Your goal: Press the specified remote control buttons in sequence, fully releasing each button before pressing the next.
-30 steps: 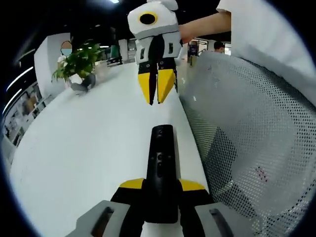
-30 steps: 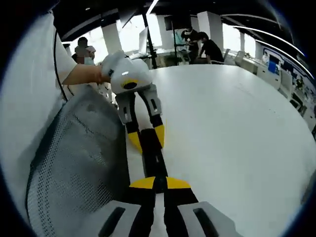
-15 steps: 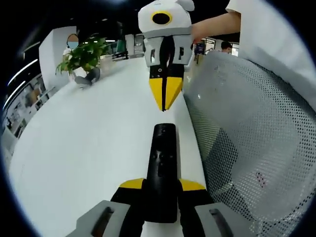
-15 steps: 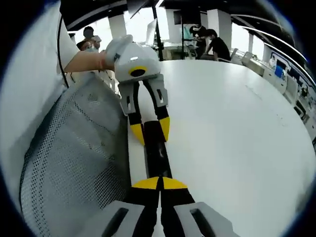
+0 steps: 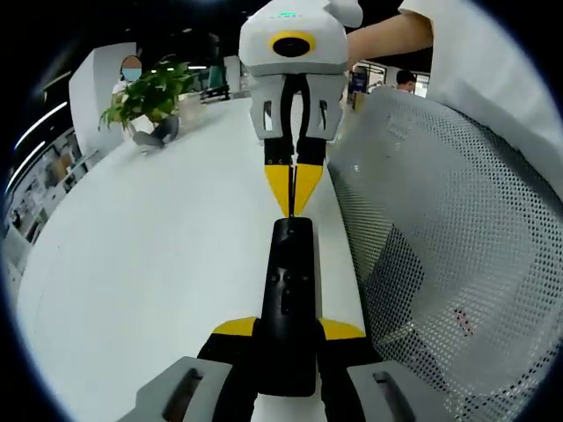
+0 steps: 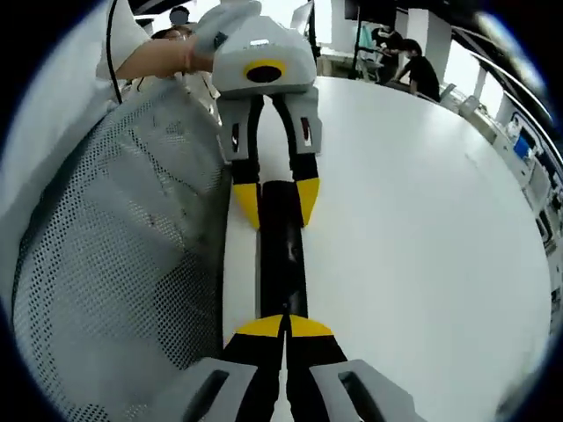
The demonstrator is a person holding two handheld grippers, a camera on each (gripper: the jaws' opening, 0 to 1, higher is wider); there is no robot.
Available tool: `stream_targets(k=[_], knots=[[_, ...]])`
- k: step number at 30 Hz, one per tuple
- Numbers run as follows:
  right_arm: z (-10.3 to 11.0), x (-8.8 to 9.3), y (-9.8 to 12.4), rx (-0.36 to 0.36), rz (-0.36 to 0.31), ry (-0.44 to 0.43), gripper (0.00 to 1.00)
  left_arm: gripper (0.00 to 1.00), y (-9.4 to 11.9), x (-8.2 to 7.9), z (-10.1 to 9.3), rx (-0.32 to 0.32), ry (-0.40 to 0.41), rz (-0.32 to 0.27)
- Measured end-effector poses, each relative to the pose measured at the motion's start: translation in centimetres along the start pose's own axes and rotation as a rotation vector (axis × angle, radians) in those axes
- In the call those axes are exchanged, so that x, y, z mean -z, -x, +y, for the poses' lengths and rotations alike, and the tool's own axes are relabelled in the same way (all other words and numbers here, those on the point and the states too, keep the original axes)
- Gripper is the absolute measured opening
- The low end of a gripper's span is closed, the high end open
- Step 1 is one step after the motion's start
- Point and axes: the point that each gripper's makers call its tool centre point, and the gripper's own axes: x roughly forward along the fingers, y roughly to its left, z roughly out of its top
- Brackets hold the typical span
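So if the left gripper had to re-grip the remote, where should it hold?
Probably the rear end of the remote, jaws across its narrow width, as the left gripper clamps it now. It is a long slim bar; this leaves the buttons and far tip free for the shut right gripper.

White table (image 5: pixel 158 264), rounded outline, smooth bare top. Black remote control (image 5: pixel 288 299) lies along near edge, beside mesh chair back. Potted green plant (image 5: pixel 148 98) stands at far edge. Rest of surface plain white.
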Motion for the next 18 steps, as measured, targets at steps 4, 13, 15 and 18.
stream_targets(k=[4,13,15,18], knots=[[0.01,0.40,-0.34,0.008,0.041,0.036,0.00,0.25,0.01,0.02,-0.01,-0.001,0.001,-0.001],[-0.06,0.21,-0.53,0.009,0.150,0.093,0.00,0.25,0.05,-0.01,-0.17,-0.004,0.000,0.010],[-0.08,0.21,-0.62,0.009,0.176,0.105,0.00,0.25,0.05,0.00,-0.17,-0.002,-0.003,0.014],[-0.13,0.31,-0.54,0.004,0.187,0.107,0.00,0.25,0.05,0.01,-0.19,0.001,-0.006,0.018]])
